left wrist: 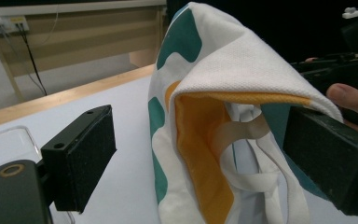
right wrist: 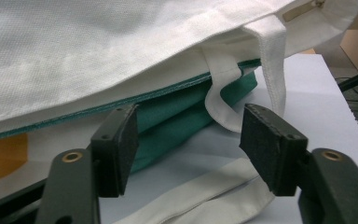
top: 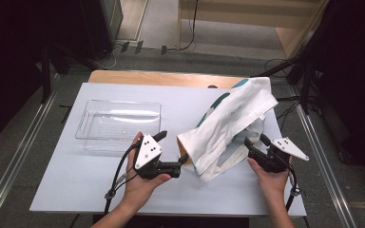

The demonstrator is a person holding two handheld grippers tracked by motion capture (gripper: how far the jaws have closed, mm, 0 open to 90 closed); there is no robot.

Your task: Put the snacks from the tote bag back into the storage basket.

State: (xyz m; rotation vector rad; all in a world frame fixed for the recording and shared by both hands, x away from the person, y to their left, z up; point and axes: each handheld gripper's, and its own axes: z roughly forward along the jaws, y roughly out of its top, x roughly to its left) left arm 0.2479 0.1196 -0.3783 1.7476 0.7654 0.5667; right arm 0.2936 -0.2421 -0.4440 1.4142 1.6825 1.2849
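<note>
A white tote bag [top: 233, 114] with teal and orange patches lies crumpled on the right half of the pale table [top: 76, 185]. My left gripper [top: 172, 148] points right at the bag's near corner, jaws wide apart. In the left gripper view the bag's folded mouth [left wrist: 233, 70], orange inside, sits between the open jaws of the left gripper [left wrist: 205, 158]. My right gripper [top: 255, 140] stands open at the bag's right side. In the right gripper view a white strap loop [right wrist: 221, 93] hangs between the open jaws of the right gripper [right wrist: 189, 149], under the bag [right wrist: 98, 56].
A clear plastic tray [top: 119, 101] stands on the table's left half, just behind my left hand. A wooden edge [top: 161, 78] runs along the back of the table. Cables and dark stands surround the table on the floor.
</note>
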